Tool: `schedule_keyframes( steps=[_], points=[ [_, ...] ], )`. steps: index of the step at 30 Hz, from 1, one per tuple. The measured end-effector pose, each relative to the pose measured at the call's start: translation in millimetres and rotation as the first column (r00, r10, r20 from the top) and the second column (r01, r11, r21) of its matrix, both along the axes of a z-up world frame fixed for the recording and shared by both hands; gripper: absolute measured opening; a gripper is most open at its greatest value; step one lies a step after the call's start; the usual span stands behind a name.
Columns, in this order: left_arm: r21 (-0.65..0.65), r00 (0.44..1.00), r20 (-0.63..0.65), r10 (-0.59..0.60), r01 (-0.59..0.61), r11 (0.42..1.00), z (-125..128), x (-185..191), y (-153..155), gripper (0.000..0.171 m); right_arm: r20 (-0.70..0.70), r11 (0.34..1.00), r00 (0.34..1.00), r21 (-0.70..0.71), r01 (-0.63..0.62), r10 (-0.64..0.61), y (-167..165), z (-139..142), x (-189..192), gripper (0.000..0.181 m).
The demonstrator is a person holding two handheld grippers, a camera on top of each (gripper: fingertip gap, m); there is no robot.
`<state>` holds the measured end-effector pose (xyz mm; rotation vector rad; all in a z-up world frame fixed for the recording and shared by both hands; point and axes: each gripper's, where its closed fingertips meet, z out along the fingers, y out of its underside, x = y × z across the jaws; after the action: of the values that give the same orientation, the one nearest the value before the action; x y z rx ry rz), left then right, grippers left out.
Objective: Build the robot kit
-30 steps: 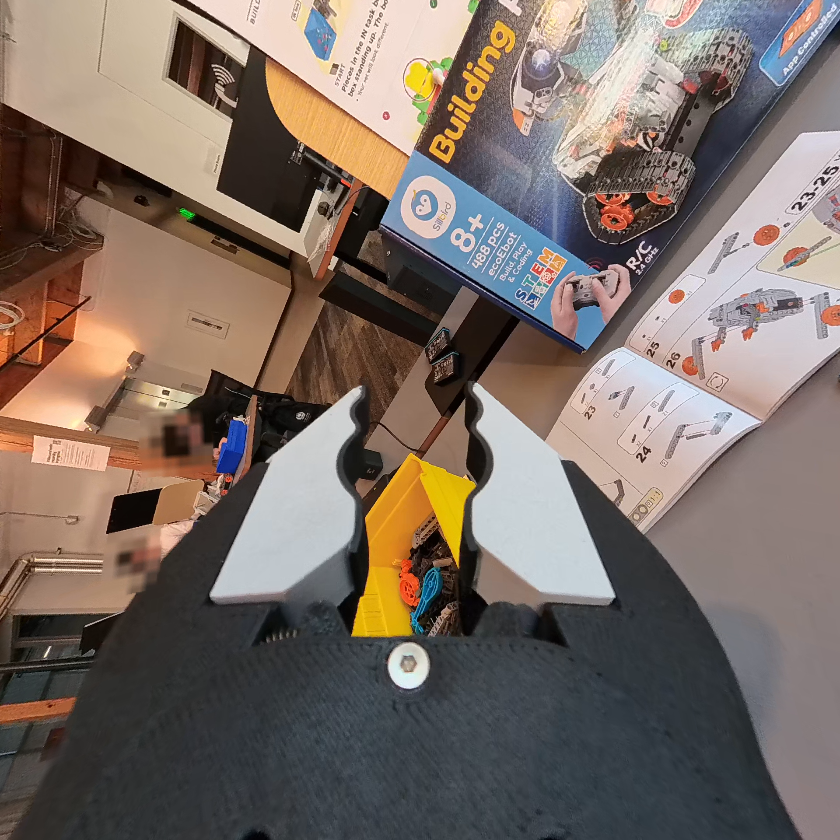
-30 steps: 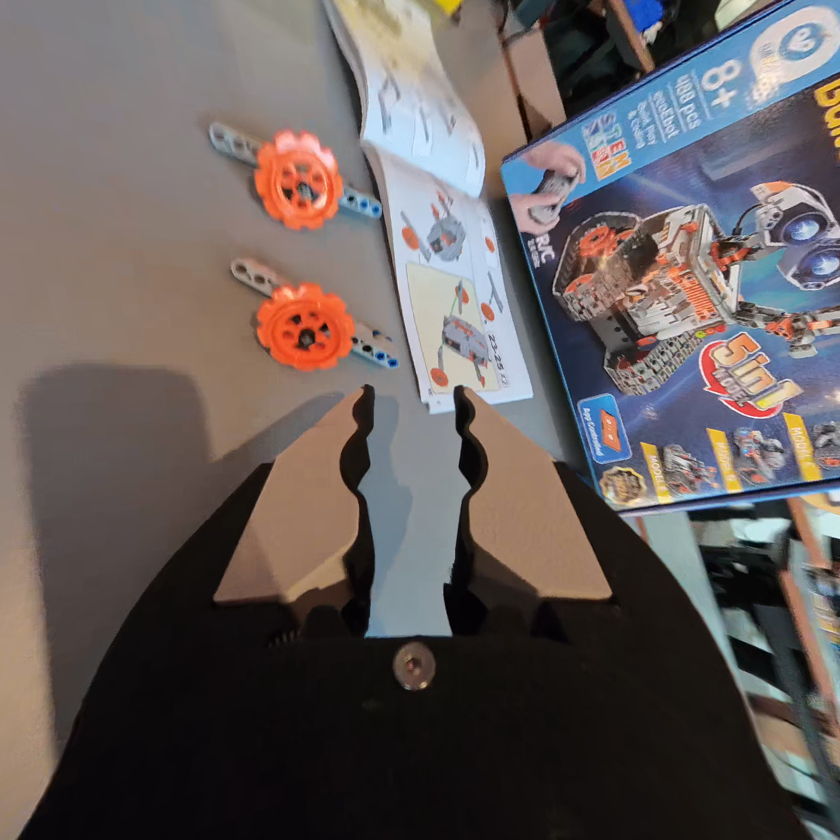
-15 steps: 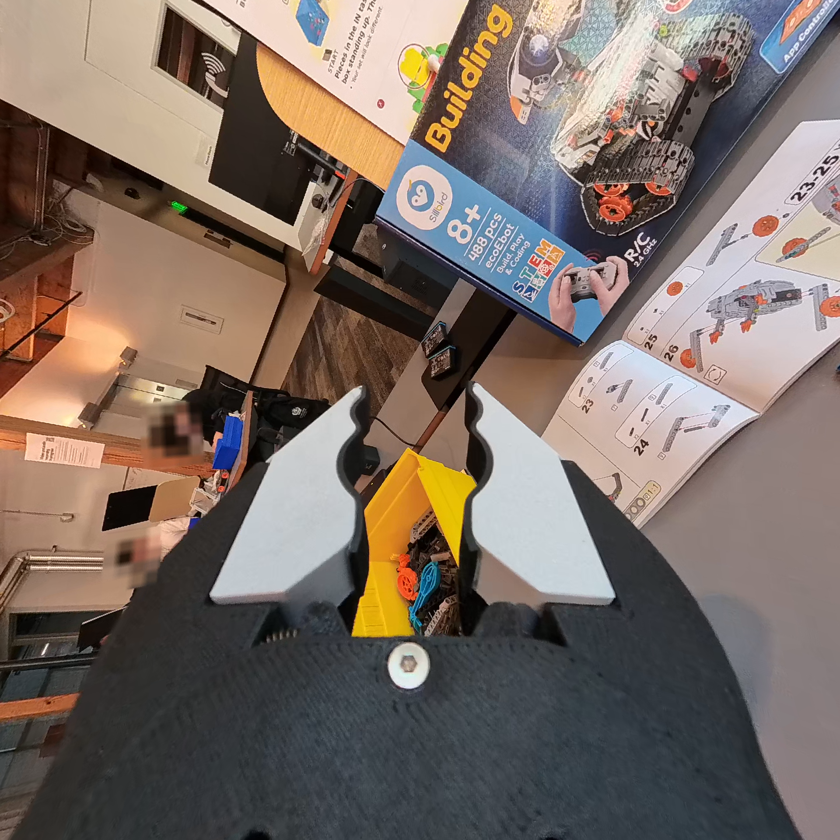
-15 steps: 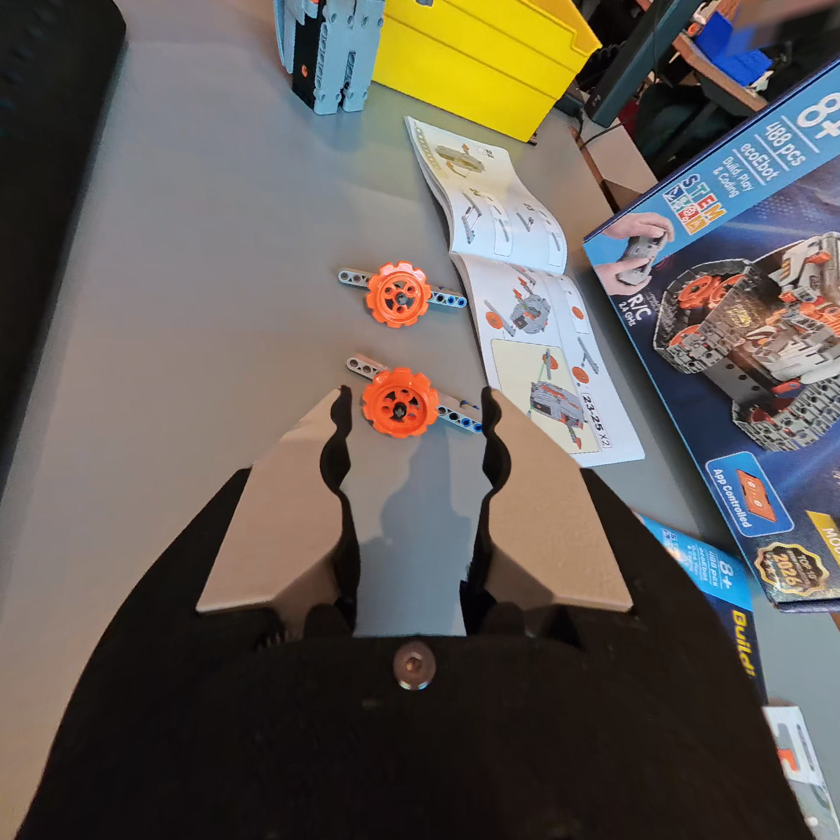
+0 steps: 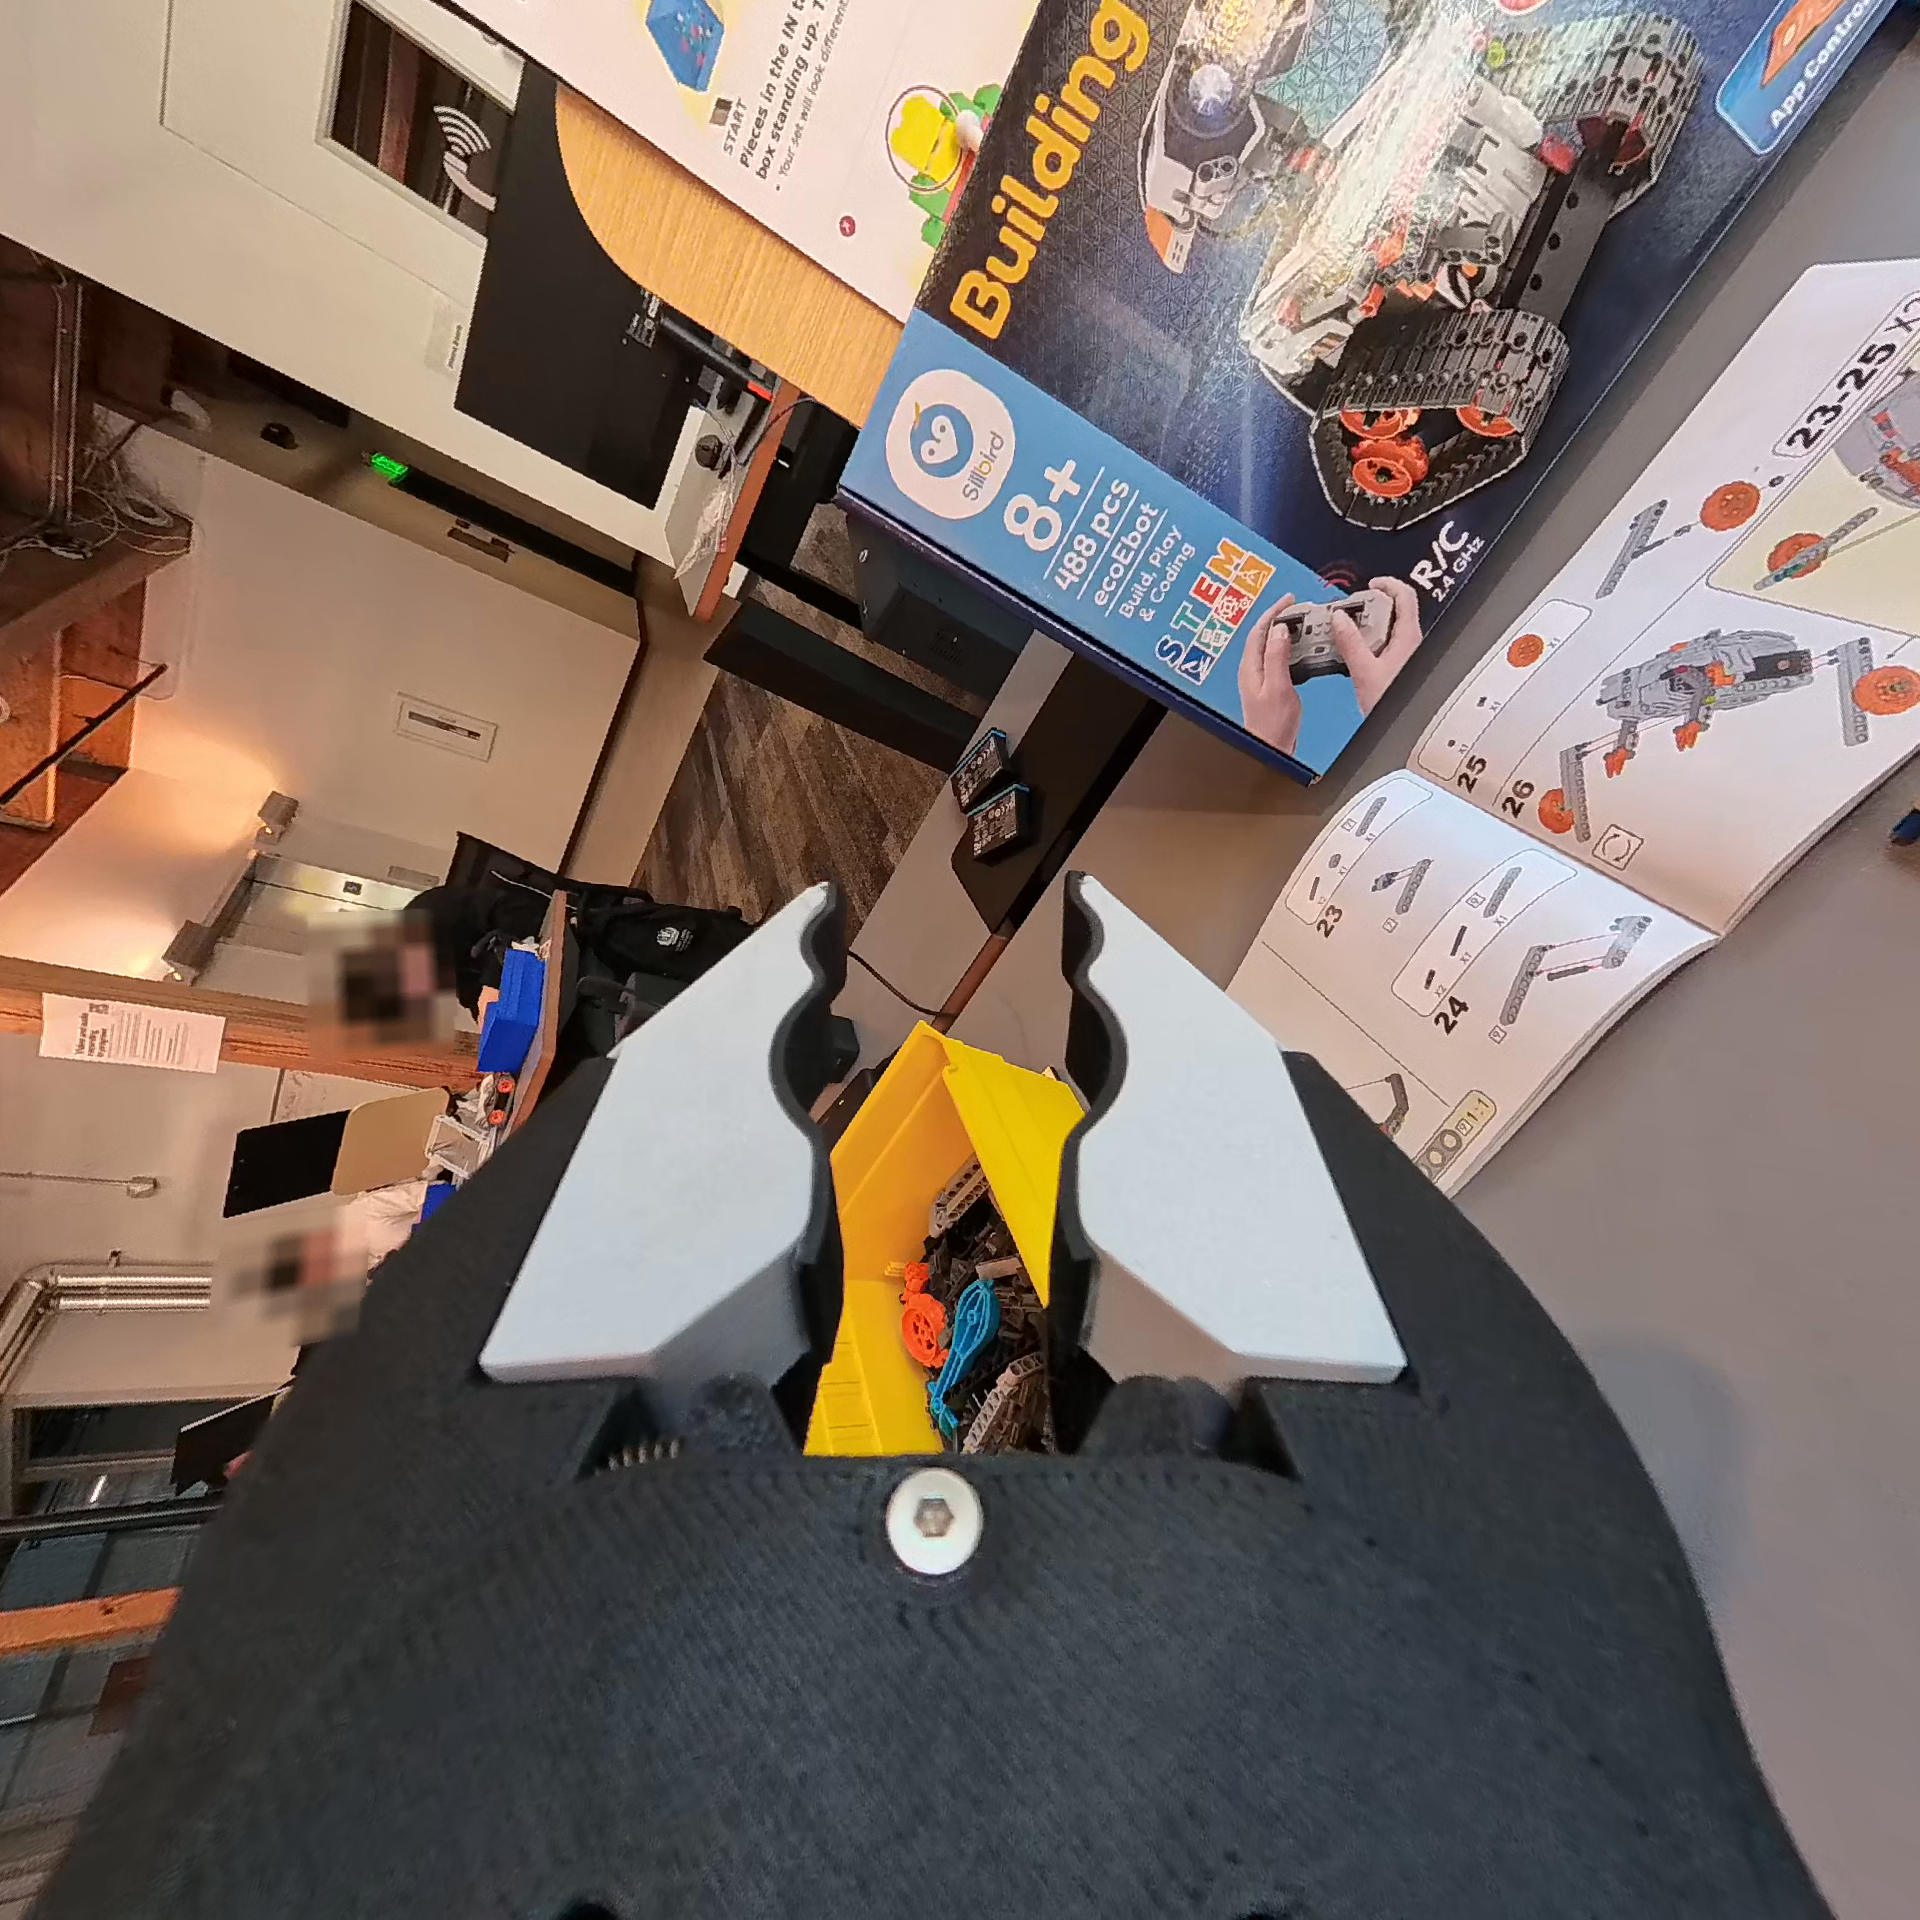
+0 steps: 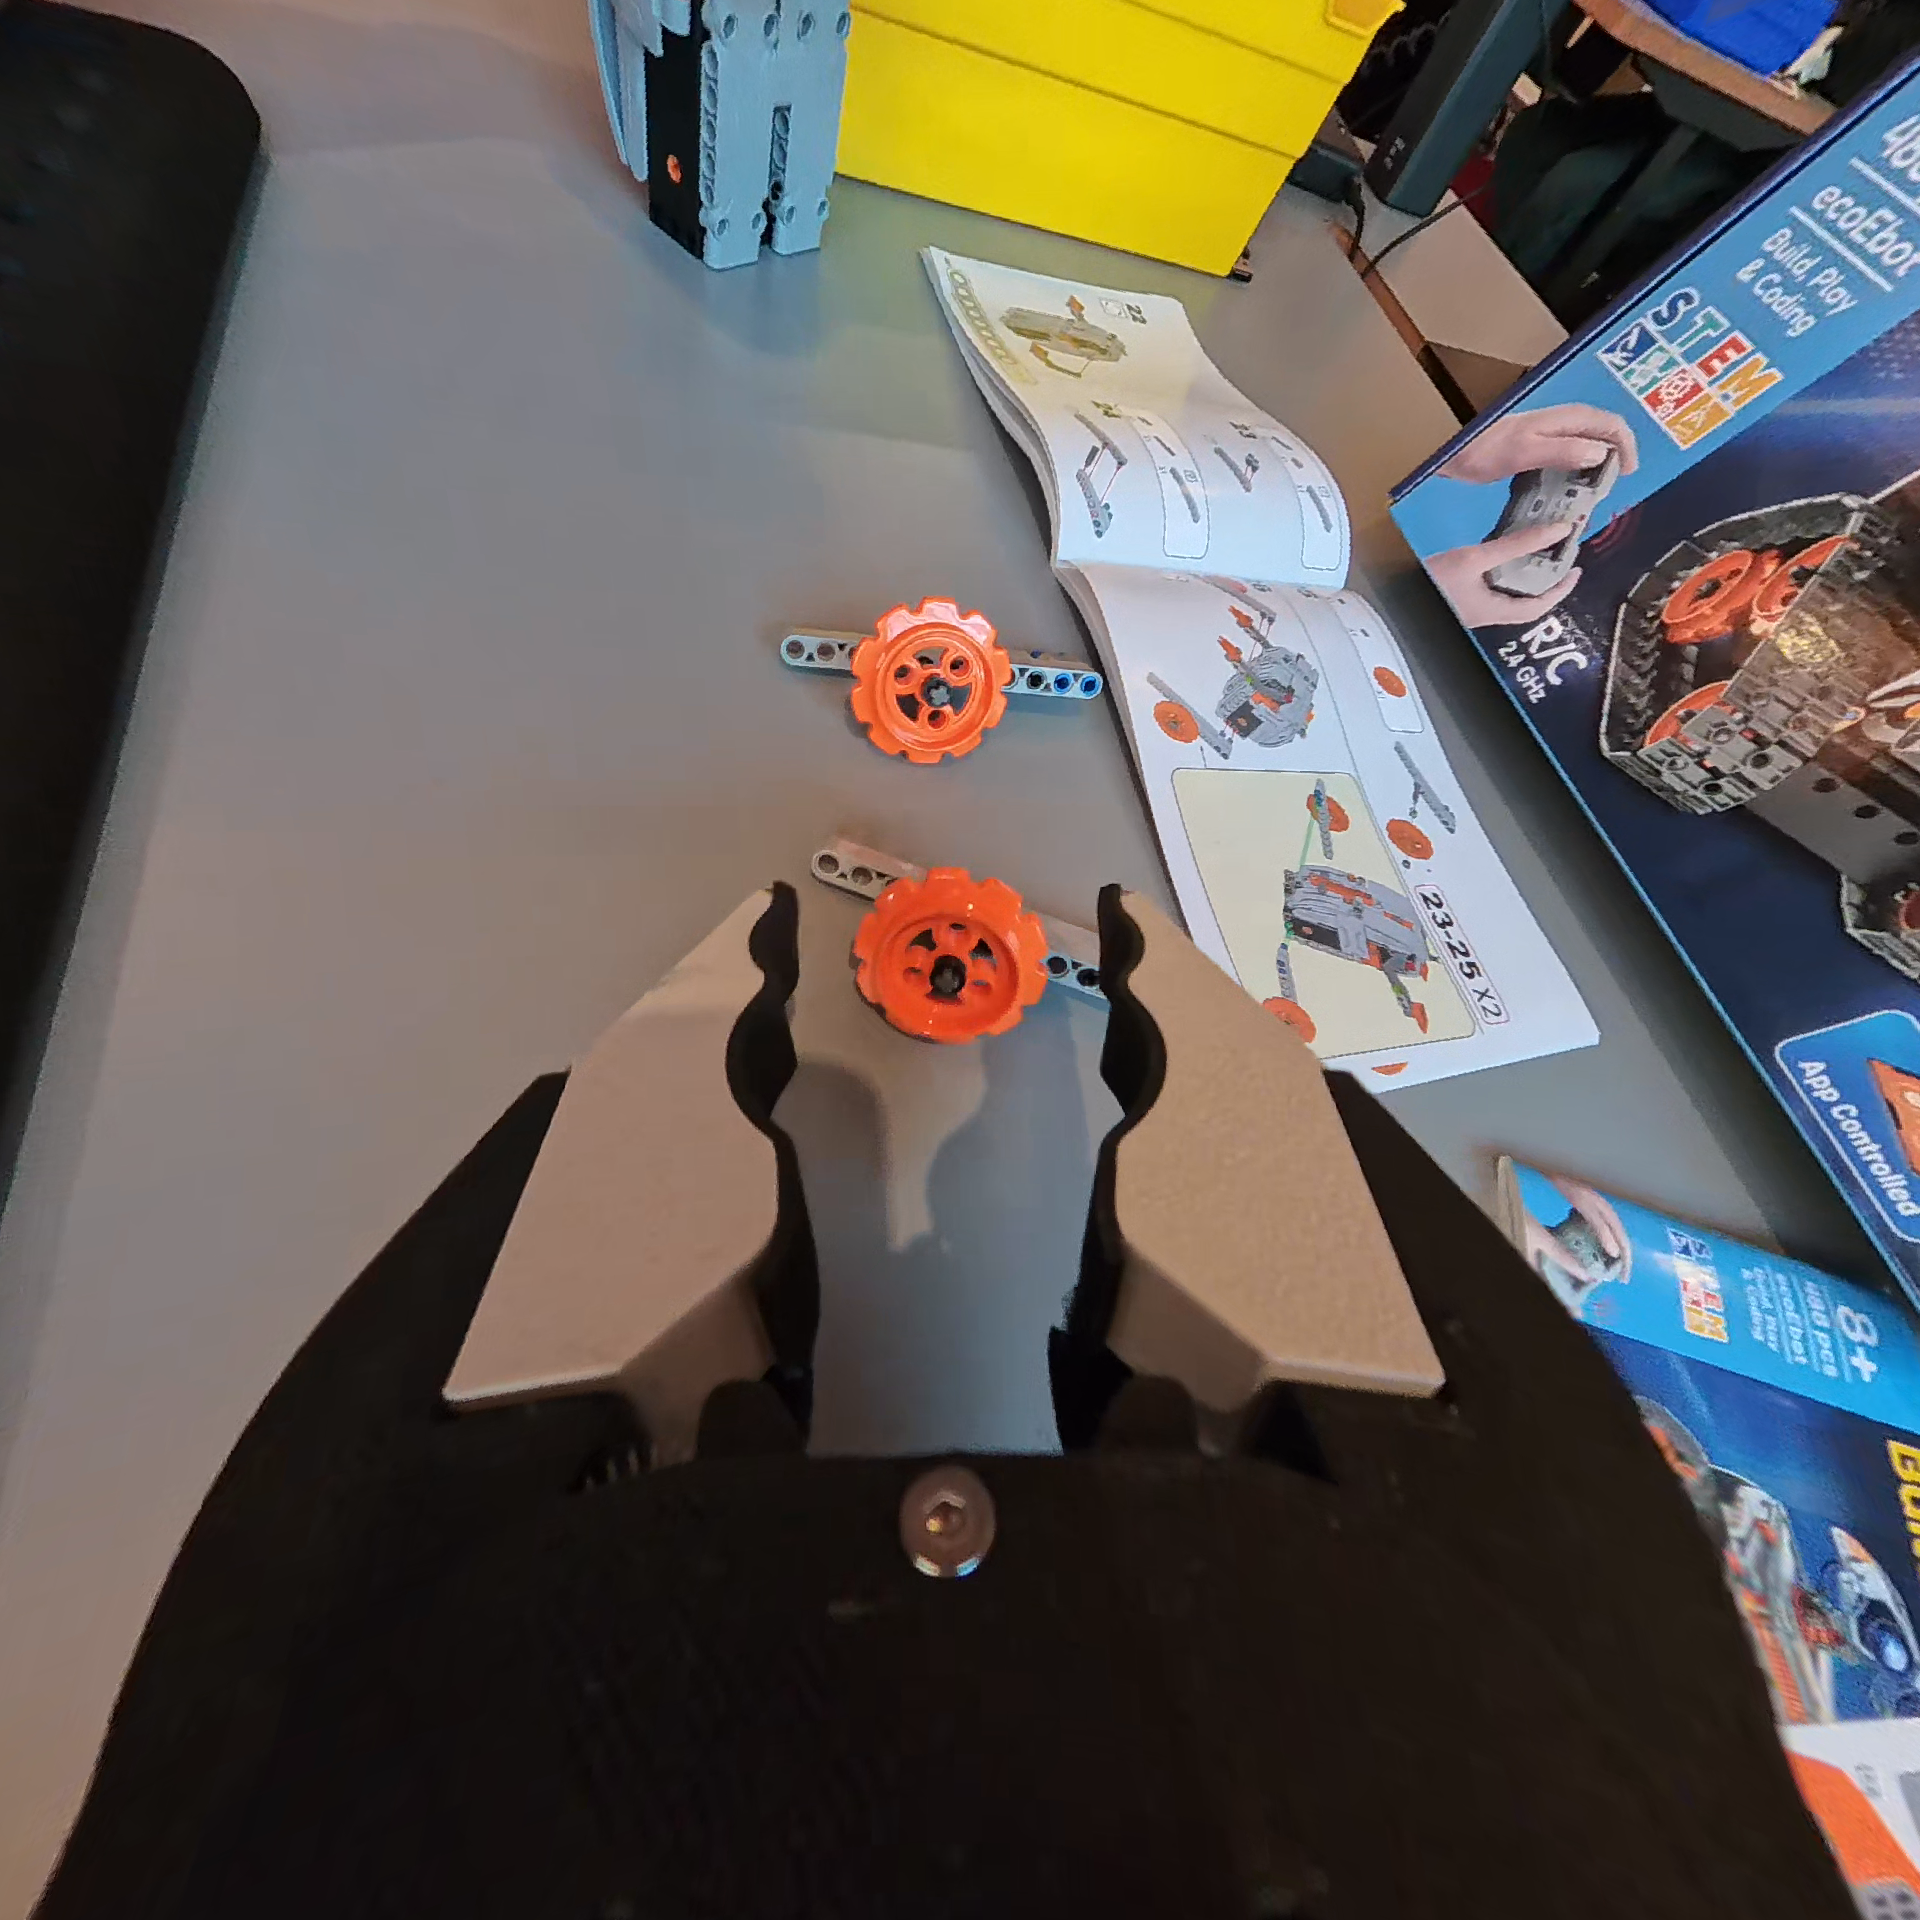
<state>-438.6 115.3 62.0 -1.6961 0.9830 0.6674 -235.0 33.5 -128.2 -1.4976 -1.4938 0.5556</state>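
Two small assemblies lie on the grey table, each an orange toothed wheel on a grey beam. My right gripper [image 6: 945, 904] is open and empty, with its fingertips on either side of the near wheel [image 6: 948, 954], just above it. The far wheel [image 6: 928, 681] lies beyond it. My left gripper [image 5: 945, 904] is open and empty, held above a yellow bin [image 5: 1003, 1117] of loose dark, orange and blue parts, seen between its fingers.
An open instruction booklet [image 6: 1257, 665] [image 5: 1621, 810] lies right of the wheels. A large blue kit box [image 6: 1714, 582] [image 5: 1299, 343] lies beyond it, and a smaller box [image 6: 1766, 1455] at near right. A grey-and-black built block [image 6: 727, 125] and yellow bins [image 6: 1070, 135] stand at the back. A black mat [image 6: 94, 436] lies at left. One gripper's finger ends stand about 30 centimeters off the other's. My left tips are about 25 centimeters from the far wheel [image 6: 928, 681], my right tips only 6 centimeters.
My right gripper swung round to face the wheels, opened wider and moved forward until its fingertips flank the near wheel. The left gripper has shifted only slightly over the yellow bin.
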Motion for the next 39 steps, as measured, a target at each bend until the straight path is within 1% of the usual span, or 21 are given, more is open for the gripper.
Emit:
schedule_keyframes(
  steps=[8,13,19,24,27,33,39],
  points=[
    [-0.007,1.0,-0.001,0.001,-0.001,1.0,-1,0,0,0.04,0.058,1.0,0.998,-0.003,0.021,-0.021,6,-12,2,0.049],
    [-0.011,1.0,-0.001,0.005,-0.005,1.0,-2,-2,0,0.04,0.083,1.0,0.996,-0.004,0.014,-0.013,5,-16,3,0.039],
    [-0.028,1.0,0.008,0.0,0.0,1.0,-4,-3,-1,0.04,0.081,1.0,0.997,-0.011,0.007,-0.006,4,-16,4,0.038],
    [-0.037,0.998,0.048,-0.041,0.043,0.998,-3,4,-5,0.04,0.083,1.0,0.997,-0.013,0.002,0.0,4,-16,5,0.038],
    [-0.043,0.997,0.059,-0.045,0.048,0.998,-3,4,-6,0.04,0.084,1.0,0.996,-0.015,-0.001,0.002,3,-16,5,0.038],
    [-0.053,0.995,0.094,-0.014,0.019,0.998,-2,-13,-6,0.04,0.075,1.0,0.997,-0.024,-0.012,0.014,2,-16,5,0.038],
    [-0.015,0.986,0.167,0.023,-0.021,1.0,12,-36,-8,0.04,0.07,1.0,0.997,-0.022,-0.02,0.022,2,-16,5,0.038]
  ],
)
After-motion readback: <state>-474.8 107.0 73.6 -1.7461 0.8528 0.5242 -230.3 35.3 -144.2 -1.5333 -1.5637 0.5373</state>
